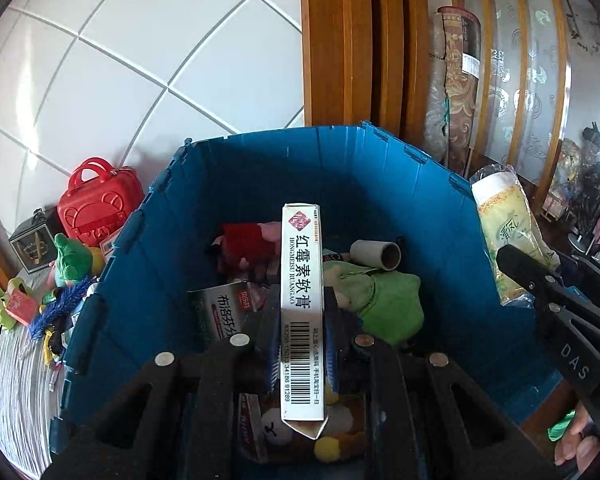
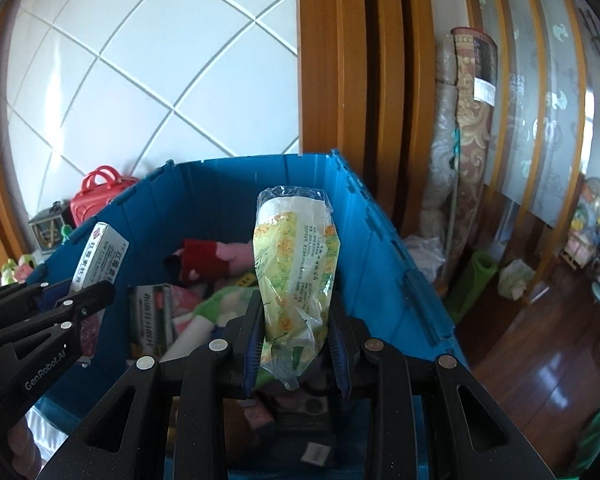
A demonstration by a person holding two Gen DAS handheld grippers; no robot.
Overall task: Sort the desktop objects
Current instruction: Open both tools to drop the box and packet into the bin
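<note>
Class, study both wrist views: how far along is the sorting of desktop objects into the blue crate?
Done: the blue crate already holds a cardboard tube, a green plush and a medicine box.
In hand: the left gripper holds an ointment box and the right gripper a tissue pack, both above the crate.
Left: the red toy case and small toys remain on the table.

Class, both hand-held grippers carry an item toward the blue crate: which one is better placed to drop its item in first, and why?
Probably left. The left hand-held gripper holds its ointment box over the blue crate; the right one's tissue pack sits nearer the crate's right wall.
</note>
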